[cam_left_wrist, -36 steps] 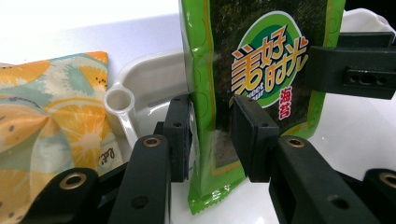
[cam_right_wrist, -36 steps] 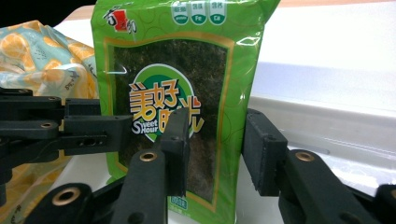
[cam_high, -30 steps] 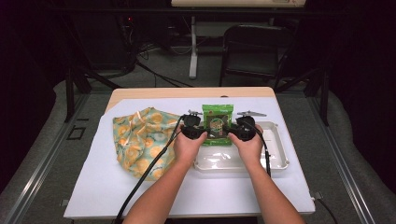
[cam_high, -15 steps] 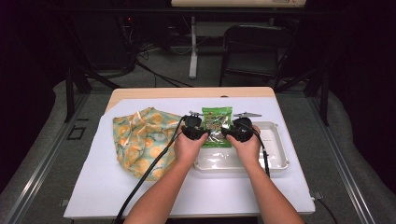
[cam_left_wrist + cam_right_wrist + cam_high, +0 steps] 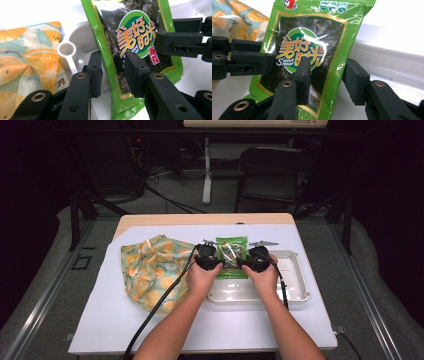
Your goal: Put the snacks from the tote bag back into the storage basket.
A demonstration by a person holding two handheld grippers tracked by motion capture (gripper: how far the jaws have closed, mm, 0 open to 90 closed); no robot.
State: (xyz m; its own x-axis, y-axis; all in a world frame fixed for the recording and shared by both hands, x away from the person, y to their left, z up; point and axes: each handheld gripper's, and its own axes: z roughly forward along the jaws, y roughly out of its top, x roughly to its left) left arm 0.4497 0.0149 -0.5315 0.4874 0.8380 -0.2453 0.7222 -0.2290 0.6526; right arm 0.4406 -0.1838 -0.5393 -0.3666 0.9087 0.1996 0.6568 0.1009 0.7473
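A green seaweed snack packet (image 5: 232, 257) stands nearly upright between your two grippers, over the near-left part of the white tray (image 5: 295, 285), its printed face showing a round green logo with orange characters and a dark window of seaweed sheets. Your left gripper (image 5: 113, 72) straddles the packet's left edge: one pad (image 5: 96, 72) sits outside the edge and the other pad (image 5: 133, 73) lies in front of the printed face, but a gap shows on the outer side, so the jaws are not clamped on it. Your right gripper (image 5: 327, 80) straddles the opposite edge in the same way; its jaws have just been opening, the packet's edge stands between them and a clear gap shows beside the outer pad (image 5: 354, 80), so the hold there is released. In the high view your left hand (image 5: 202, 272) and right hand (image 5: 262, 272) meet at the packet from either side. A small white scoop (image 5: 68, 55) lies just beside the packet at the tray's left end. Farther left, an orange-print fabric bag (image 5: 152, 270) rests crumpled on the white table sheet (image 5: 100, 320), which covers the wooden table (image 5: 200, 219).
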